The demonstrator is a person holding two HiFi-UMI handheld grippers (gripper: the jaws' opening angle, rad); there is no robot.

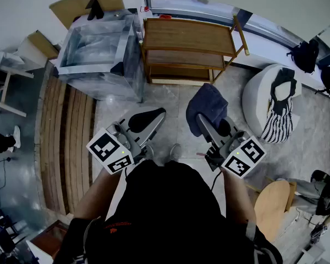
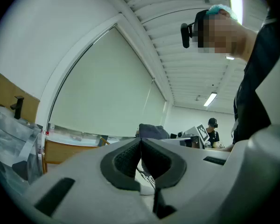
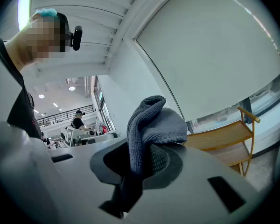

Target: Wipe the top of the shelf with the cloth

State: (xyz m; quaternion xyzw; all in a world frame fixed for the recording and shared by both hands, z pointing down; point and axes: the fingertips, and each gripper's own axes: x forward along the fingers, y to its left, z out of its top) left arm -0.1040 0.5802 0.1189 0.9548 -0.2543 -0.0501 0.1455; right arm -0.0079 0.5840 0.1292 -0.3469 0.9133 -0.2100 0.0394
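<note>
My right gripper (image 3: pixel 142 161) is clamped on the cloth (image 3: pixel 155 121), held in the air short of the shelf (image 1: pixel 187 34). I judge it soft, light and floppy; a bunched-fold hold suits wiping. My left gripper (image 2: pixel 141 147) is closed on nothing.

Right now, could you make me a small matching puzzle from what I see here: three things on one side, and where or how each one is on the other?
Things:
1. cloth
2. left gripper
3. shelf

States:
A. jaws together, holding nothing
B. stands ahead, its top bare
C. pinched in the right gripper

Pairs: 1-C, 2-A, 3-B
</note>
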